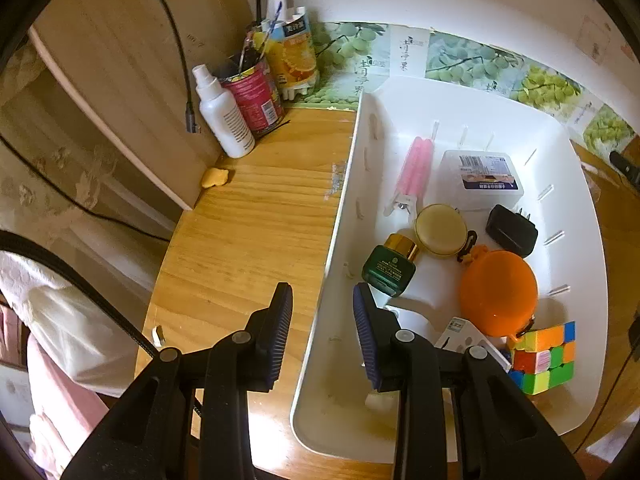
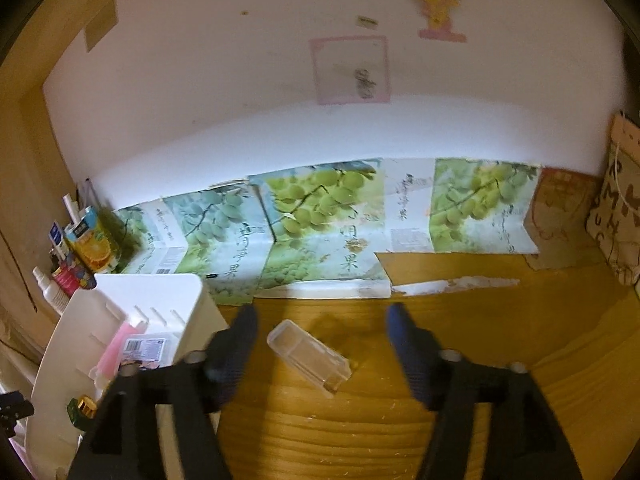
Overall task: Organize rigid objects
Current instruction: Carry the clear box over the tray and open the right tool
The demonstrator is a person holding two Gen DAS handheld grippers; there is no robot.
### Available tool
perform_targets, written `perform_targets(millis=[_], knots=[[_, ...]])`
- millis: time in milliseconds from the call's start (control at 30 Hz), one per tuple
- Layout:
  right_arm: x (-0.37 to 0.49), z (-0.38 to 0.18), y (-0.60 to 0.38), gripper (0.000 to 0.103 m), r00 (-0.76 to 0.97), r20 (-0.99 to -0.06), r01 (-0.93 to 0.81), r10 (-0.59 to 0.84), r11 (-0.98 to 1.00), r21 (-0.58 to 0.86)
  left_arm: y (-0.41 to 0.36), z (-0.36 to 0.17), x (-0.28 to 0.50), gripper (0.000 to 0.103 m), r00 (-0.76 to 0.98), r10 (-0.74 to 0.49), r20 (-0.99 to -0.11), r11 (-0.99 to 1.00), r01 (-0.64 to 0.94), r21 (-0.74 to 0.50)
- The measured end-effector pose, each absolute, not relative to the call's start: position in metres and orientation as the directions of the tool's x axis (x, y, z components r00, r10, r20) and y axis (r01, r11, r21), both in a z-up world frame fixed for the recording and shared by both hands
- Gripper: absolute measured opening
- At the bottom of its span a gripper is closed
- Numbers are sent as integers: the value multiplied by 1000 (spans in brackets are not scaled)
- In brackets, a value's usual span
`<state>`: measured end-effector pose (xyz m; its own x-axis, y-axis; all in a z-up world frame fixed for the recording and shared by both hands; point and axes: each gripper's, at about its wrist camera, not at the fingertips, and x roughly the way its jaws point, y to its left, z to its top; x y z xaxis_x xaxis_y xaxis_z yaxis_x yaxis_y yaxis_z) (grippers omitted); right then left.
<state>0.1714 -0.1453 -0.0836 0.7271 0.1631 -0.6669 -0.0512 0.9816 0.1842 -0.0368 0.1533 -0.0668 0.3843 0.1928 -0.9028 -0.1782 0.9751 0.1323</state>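
A white basket (image 1: 348, 184) on the wooden desk holds a pink tube (image 1: 416, 168), a labelled white box (image 1: 482, 178), a round cream tin (image 1: 440, 230), a black plug (image 1: 512, 230), a green bottle with a gold cap (image 1: 390, 266), an orange pouch (image 1: 498, 292) and a colour cube (image 1: 546, 358). My left gripper (image 1: 322, 320) hangs open above the basket's left rim, one finger on each side, gripping nothing. In the right wrist view a clear plastic case (image 2: 308, 354) lies on the desk, right of the basket (image 2: 120, 292). My right gripper (image 2: 320, 332) is open above it, pads apart from it.
At the back left corner stand a white spray bottle (image 1: 222, 120), a red can of pens (image 1: 254, 96) and a juice carton (image 1: 292, 56). A cable (image 1: 188, 92) hangs by the wooden side panel. Fruit-printed cardboard (image 2: 320, 216) lines the wall; a paper bag (image 2: 624, 208) stands far right.
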Motion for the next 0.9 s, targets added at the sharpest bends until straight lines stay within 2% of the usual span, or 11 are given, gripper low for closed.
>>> perform_targets(millis=[67, 133, 233, 300, 400, 767, 800, 867, 900], knots=[[175, -90, -147, 80, 712, -683, -43, 167, 980, 195, 154, -65, -38, 35, 381, 189, -905, 974, -192, 123], [181, -99, -147, 80, 688, -707, -36, 167, 980, 196, 156, -64, -39, 35, 373, 186, -909, 970, -219, 109], [190, -112, -143, 81, 650, -742, -37, 167, 981, 188, 158, -64, -40, 42, 358, 177, -917, 965, -247, 90], [196, -123, -139, 81, 624, -765, -38, 160, 984, 174, 158, -63, -43, 56, 347, 173, -922, 961, -266, 80], [202, -137, -133, 81, 589, -786, -59, 185, 981, 186, 159, -61, -49, 65, 339, 148, -929, 954, -296, 44], [208, -155, -118, 80, 582, -782, -94, 223, 974, 207, 150, -55, -74, 67, 333, 111, -936, 943, -332, -6], [208, -155, -116, 78, 585, -780, -99, 221, 974, 202, 149, -56, -77, 67, 330, 104, -938, 943, -334, -13], [208, -155, -113, 66, 590, -779, -105, 210, 977, 184, 145, -57, -82, 67, 324, 98, -941, 942, -336, -18], [208, -154, -112, 65, 593, -778, -108, 209, 978, 180, 143, -58, -84, 67, 321, 95, -942, 943, -333, -19]])
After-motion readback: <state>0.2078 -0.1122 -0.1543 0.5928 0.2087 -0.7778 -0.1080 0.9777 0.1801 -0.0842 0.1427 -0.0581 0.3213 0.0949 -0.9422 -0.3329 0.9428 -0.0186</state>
